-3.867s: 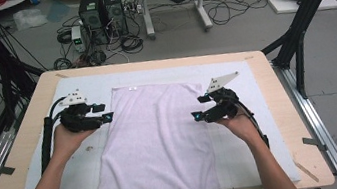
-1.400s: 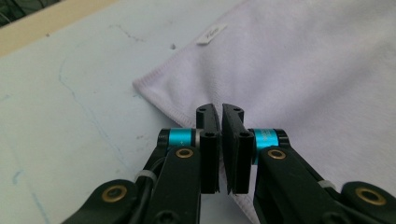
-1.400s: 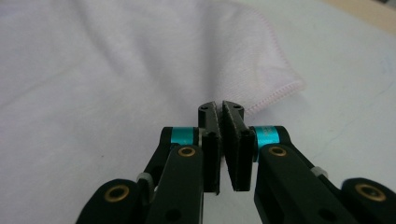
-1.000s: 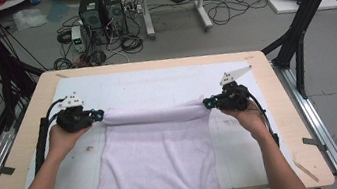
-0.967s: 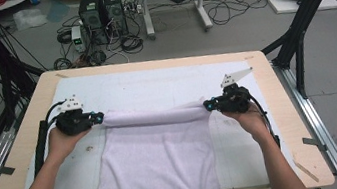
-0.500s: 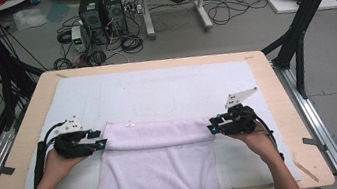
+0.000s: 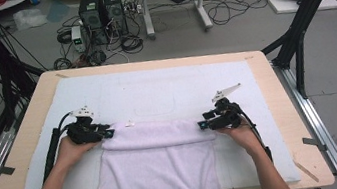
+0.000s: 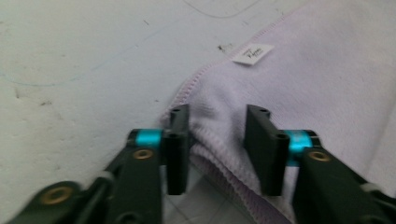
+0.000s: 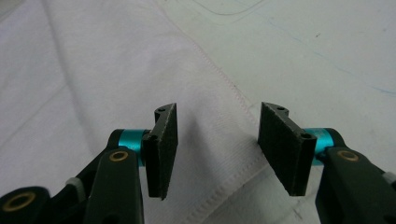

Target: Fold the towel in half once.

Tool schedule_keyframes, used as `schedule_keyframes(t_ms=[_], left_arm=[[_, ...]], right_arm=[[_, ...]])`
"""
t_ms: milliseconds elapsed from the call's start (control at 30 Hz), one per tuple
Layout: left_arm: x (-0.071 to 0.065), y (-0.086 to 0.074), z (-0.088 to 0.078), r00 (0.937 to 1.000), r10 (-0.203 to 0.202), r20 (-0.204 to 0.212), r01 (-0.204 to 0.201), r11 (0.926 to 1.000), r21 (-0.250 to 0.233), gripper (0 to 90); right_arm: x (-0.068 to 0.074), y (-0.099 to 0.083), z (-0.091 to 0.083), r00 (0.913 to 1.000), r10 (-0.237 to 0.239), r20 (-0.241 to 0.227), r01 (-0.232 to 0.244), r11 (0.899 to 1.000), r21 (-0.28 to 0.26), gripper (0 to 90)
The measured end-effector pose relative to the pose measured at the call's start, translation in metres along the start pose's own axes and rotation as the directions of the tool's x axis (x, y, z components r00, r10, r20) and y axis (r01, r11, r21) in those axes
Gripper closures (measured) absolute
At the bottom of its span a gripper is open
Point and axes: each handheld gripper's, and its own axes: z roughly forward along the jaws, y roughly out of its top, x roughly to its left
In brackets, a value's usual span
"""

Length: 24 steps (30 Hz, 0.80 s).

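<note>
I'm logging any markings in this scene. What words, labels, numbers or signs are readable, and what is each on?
No text reads clearly.
White tag on the lilac towel: dark handwritten marks, too blurred to read.
Computer towers on the floor: no legible label at this size.

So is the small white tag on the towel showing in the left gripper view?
Yes, a small white tag lies on the towel near its stitched edge, beyond the jaws.

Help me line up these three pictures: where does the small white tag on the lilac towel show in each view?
High view: the tag lies on the towel's folded top edge, near the left gripper.
Left gripper view: tag upper centre-right, beyond the open jaws.
Right gripper view: I cannot find it.
Shared landmark: the towel's stitched hem.
</note>
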Motion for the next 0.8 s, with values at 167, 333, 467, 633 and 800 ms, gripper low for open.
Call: schedule_keyframes(t_ms=[167, 333, 467, 633, 800], left_arm=[[-0.006, 0.005, -0.01, 0.9992, 0.037, -0.018, -0.038, 0.9973, -0.063, 78.7], [-0.007, 0.006, -0.016, 0.9985, 0.042, -0.034, -0.044, 0.9962, -0.074, 79.7], [-0.011, 0.008, -0.02, 0.9979, 0.053, -0.039, -0.056, 0.9938, -0.096, 76.8], [-0.01, 0.008, -0.016, 0.9975, 0.038, -0.06, -0.042, 0.9963, -0.075, 69.7], [-0.011, 0.008, -0.013, 0.9958, 0.055, -0.073, -0.059, 0.9964, -0.06, 87.3]], right_arm=[[0.006, 0.006, 0.001, 0.9986, -0.053, -0.001, 0.053, 0.999, 0.005, 80.3], [0.012, 0.013, -0.009, 0.9972, -0.075, 0.0, 0.075, 0.997, -0.032, 82.9], [0.017, 0.015, -0.018, 0.9953, -0.096, 0.015, 0.097, 0.994, -0.057, 84.2], [0.022, 0.016, -0.022, 0.9924, -0.122, 0.013, 0.123, 0.99, -0.074, 84.6], [0.024, 0.016, -0.023, 0.9918, -0.127, 0.011, 0.127, 0.989, -0.075, 84.5]])
